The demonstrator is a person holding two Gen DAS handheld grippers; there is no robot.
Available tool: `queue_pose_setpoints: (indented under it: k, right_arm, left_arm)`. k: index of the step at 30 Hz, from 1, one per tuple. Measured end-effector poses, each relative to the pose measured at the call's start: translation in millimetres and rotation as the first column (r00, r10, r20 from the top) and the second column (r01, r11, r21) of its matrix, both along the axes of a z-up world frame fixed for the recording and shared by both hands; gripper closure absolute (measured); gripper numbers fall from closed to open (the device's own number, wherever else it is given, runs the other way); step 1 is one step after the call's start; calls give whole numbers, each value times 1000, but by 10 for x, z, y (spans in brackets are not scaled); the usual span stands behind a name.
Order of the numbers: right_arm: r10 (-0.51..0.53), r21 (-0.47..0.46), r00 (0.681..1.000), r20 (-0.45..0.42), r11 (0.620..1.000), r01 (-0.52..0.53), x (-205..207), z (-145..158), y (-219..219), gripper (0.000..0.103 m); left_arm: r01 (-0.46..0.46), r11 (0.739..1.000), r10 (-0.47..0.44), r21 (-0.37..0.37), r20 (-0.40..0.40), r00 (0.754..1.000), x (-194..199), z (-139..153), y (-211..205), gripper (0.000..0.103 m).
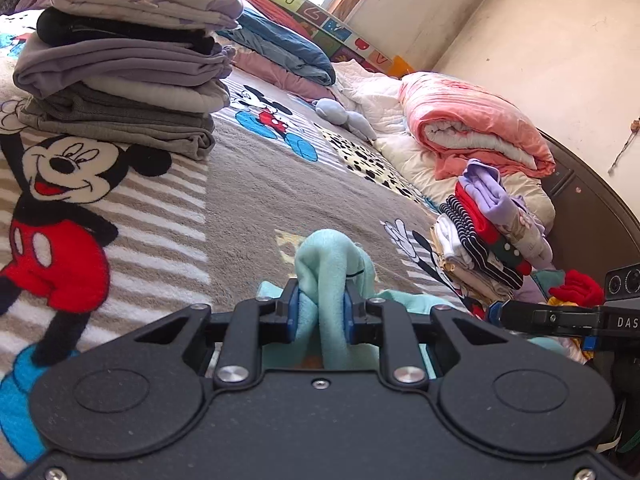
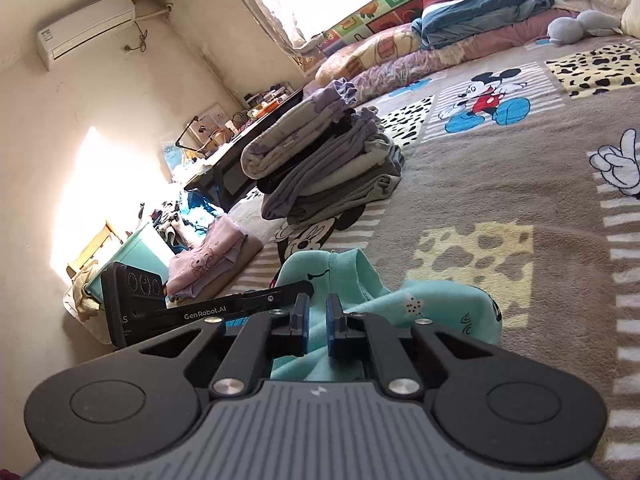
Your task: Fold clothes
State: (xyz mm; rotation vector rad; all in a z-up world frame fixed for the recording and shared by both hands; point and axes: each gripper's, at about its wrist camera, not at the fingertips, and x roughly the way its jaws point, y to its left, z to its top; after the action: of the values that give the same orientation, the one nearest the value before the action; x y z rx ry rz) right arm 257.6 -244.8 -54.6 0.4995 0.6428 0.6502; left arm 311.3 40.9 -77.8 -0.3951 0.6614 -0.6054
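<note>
Soft mint fleece garment bunched on the bed, pinched by the left tool.

The mint garment (image 1: 332, 276) lies crumpled at the near edge of the bed blanket (image 1: 248, 196), between a tall folded stack (image 1: 120, 76) and a smaller folded pile (image 1: 492, 232). The left tool (image 1: 320, 312) is clamped on a thick ridge of it, cloth squeezed between the blue pads. The right tool (image 2: 316, 326) stands with its pads narrowly apart over the same cloth; whether any fabric sits between them I cannot tell. It looks light, limp and thick, likely to sag and not slip; I'd judge hems or seam corners a better hold than a mid-cloth bunch.
</note>
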Motion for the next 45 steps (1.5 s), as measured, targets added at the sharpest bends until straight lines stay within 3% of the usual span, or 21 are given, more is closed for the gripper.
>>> queue_pose_setpoints:
  k: [6,12,21,29,32,34,38,41,42,45]
  right_arm:
    - [14,6,1000,20,1000,-14,-480,13,70,92]
    - [-35,14,998,-47,999,36,-918,-272,-2,92]
    - [-95,15,986,-134,995,98,-1521,-683,-57,92]
    - [-78,-73,991,-113,995,70,-1886,-717,34,88]
    - [-80,-135,995,-60,988,71,-2003,-584,19,82]
    - [-91,-185,996,3,979,90,-2055,-460,-14,71]
    - [-86,-306,984,154,943,131,-2155,-206,-31,63]
    - [-49,-433,954,295,884,179,-2202,-15,-17,54]
    - [-24,-474,940,340,859,193,-2215,48,-14,50]
    - [69,-597,892,446,766,240,-2246,192,12,28]
  left_arm:
    - [40,999,-42,22,68,997,-560,201,-21,85]
    - [77,996,-81,46,108,991,-1135,307,-130,85]
    - [96,984,-115,153,125,985,-1844,309,-353,87]
    - [85,959,-130,270,152,980,-2332,275,-436,87]
    - [62,951,-116,302,165,979,-2429,264,-386,87]
    - [47,947,-105,317,170,980,-2472,257,-354,87]
    - [23,941,-102,339,217,971,-2550,292,-323,86]
    - [-8,929,-94,371,257,962,-2605,322,-344,63]
    - [-21,925,-92,380,277,957,-2631,332,-353,47]
    - [-49,905,-99,423,321,942,-2692,357,-398,41]
